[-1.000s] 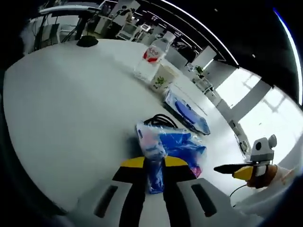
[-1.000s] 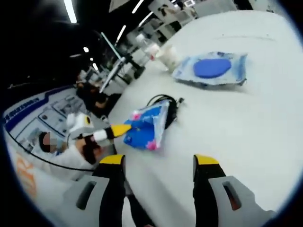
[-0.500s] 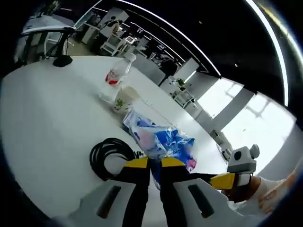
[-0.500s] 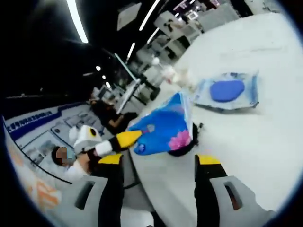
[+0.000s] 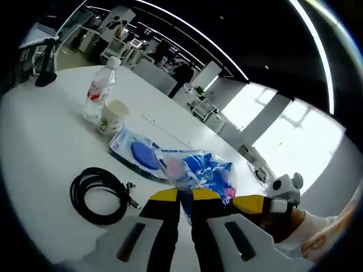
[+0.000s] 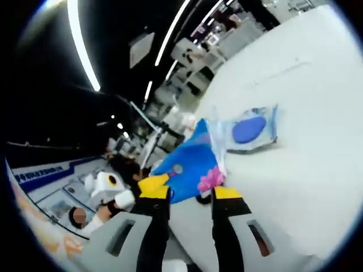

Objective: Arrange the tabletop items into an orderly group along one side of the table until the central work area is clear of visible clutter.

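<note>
- Gripping the blue packet (image 5: 199, 170), the left gripper (image 5: 178, 195) is keeping its jaws clenched above the white counter (image 5: 39, 141).
- The right gripper (image 6: 190, 194), jaws released, is flanking that packet.
- A black cable (image 5: 97, 194) is lying coiled beside a wipes pack (image 5: 136, 154).

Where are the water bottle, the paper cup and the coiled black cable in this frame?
water bottle (image 5: 99, 92): left gripper view, on its red label.
paper cup (image 5: 113, 117): left gripper view, on its side wall, beside the bottle.
coiled black cable (image 5: 86, 208): left gripper view, on the coil's lower loop on the table.
</note>
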